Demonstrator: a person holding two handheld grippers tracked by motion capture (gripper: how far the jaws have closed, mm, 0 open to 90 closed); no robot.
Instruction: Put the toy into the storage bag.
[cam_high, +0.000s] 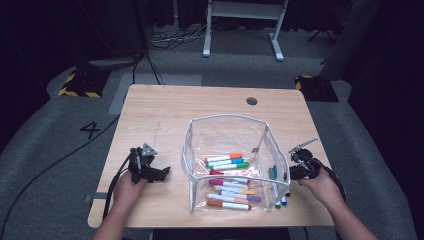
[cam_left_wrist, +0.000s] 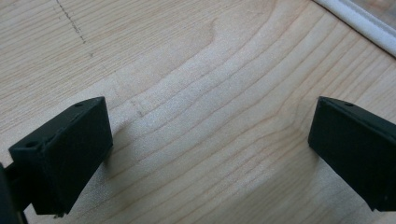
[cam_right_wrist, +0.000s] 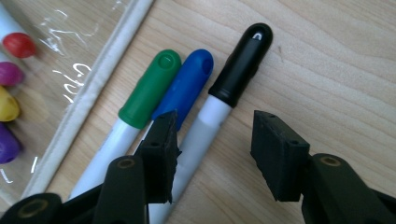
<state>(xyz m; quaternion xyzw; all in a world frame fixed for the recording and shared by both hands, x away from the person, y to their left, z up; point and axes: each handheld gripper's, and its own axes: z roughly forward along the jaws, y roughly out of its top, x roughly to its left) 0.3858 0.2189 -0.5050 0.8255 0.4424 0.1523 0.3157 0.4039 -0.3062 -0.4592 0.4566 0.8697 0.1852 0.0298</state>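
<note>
In the right gripper view, the right gripper (cam_right_wrist: 215, 154) hangs low over the wooden table (cam_right_wrist: 327, 60) with its jaws partly apart and the black-capped marker (cam_right_wrist: 219, 112) lying between them; the near pad sits over the white barrel's edge, the far pad stands clear of it on bare wood, so nothing is clamped. Just beside that marker, touching along their caps, lie the blue-capped marker (cam_right_wrist: 187, 88) and the green-capped marker (cam_right_wrist: 149, 88), all three outside the clear pouch (cam_right_wrist: 112, 60), whose white piped edge runs right next to the green one. Through the plastic show the rounded ends of red, magenta, yellow and purple caps. No print can be read on any barrel or on the pouch. In the left gripper view, the left gripper (cam_left_wrist: 210, 149) rests just above bare wood, jaws spread wide and holding nothing, with the pouch's white edge in the far corner. From the high view, the left gripper (cam_high: 145, 167) sits near the table's front left, well apart from the pouch (cam_high: 200, 135), which stands open at the middle with more markers inside; the right gripper (cam_high: 300, 167) is at its right side. On the grey floor left of the table a black "4" (cam_high: 90, 130) is marked.
</note>
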